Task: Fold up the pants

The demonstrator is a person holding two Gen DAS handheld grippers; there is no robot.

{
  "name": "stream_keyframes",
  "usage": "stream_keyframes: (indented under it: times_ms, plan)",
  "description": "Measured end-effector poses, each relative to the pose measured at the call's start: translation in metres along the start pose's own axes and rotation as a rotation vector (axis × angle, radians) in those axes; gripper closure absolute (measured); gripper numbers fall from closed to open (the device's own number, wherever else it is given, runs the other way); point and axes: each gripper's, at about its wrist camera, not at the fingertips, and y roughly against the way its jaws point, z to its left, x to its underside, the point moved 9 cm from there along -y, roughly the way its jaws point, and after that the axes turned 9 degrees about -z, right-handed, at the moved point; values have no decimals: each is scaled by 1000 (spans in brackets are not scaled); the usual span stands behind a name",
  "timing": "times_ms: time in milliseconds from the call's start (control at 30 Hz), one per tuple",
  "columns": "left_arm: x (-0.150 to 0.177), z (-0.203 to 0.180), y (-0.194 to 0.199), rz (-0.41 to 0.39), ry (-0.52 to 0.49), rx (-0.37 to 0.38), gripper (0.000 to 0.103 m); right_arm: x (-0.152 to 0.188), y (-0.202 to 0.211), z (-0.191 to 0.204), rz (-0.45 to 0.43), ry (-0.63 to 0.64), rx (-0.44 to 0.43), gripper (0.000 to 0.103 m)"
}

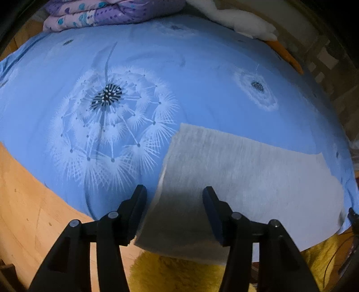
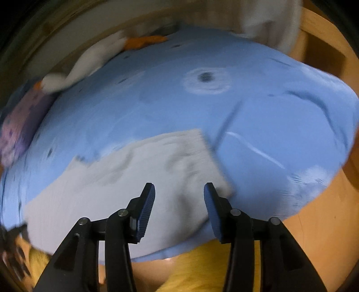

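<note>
Light grey folded pants (image 1: pixel 246 175) lie flat on a blue bedsheet (image 1: pixel 202 78) printed with white dandelions, close to the bed's near edge. My left gripper (image 1: pixel 174 188) hovers over the left end of the pants with its jaws apart and nothing pressed between the pads. In the blurred right wrist view the same pants (image 2: pixel 112 179) stretch to the left. My right gripper (image 2: pixel 179 185) stands open above their right end, near the corner. The blue sheet (image 2: pixel 269 112) shows some creases to the right of it.
A folded purple quilt (image 1: pixel 107 13) and a white plush toy (image 1: pixel 242 20) with orange parts lie at the far side of the bed. Wooden boards (image 1: pixel 27 202) run along the near edge. A yellow fuzzy rug (image 1: pixel 179 274) lies below the bed.
</note>
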Motion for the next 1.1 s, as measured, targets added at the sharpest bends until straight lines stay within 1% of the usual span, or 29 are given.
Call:
stream_keyframes:
  times_ms: [33, 67, 100, 133, 167, 233, 300, 367, 400, 433, 500, 567, 633, 700, 767, 833, 900, 967, 1100]
  plan:
    - [-1, -2, -1, 2, 1, 11, 43, -1, 0, -5, -1, -23, -2, 56]
    - [-1, -3, -3, 2, -6, 16, 42, 0, 0, -11, 0, -51, -10, 56]
    - [0, -5, -4, 7, -25, 9, 39, 2, -1, -15, 3, -73, -22, 56]
    - [0, -7, -5, 14, -41, 4, 35, 3, -3, -16, 7, -82, -29, 56]
    - [0, -10, -8, 25, -63, 6, 32, 5, -4, -16, 14, -83, -28, 56]
    - [-1, -17, -13, 35, -86, 12, 22, 12, -9, -13, 28, -76, -10, 56]
    - [-1, -21, -18, 32, -105, 10, 16, 15, -15, -12, 44, -74, -19, 56]
    - [-1, -25, -21, 23, -126, -3, 14, 22, -24, -11, 72, -59, -17, 53]
    - [-1, -26, -22, 17, -127, -10, 14, 28, -33, -9, 101, -53, -34, 53]
    - [-1, -25, -22, 13, -121, -11, 14, 30, -37, -7, 111, -54, -42, 52]
    - [-1, -25, -22, 4, -109, -10, 14, 35, -46, -5, 107, -30, -31, 52]
    - [0, -24, -21, 7, -103, -16, 14, 34, -54, -1, 109, -15, -45, 49]
    - [1, -24, -19, 10, -109, -23, 15, 32, -64, 1, 119, -38, -78, 42]
    - [1, -22, -15, 14, -100, -29, 18, 29, -70, 2, 124, -73, -102, 43]
    - [2, -20, -10, 13, -84, -37, 21, 27, -70, 0, 121, -90, -108, 52]
    - [4, -18, -5, 10, -74, -43, 24, 28, -69, -4, 123, -117, -127, 76]
    - [6, -16, -1, 8, -64, -47, 25, 27, -66, -3, 120, -161, -166, 84]
    - [7, -15, 2, 8, -56, -51, 27, 22, -58, -5, 97, -185, -190, 87]
    - [7, -14, 8, 9, -48, -56, 27, 8, -38, 1, 48, -177, -215, 89]
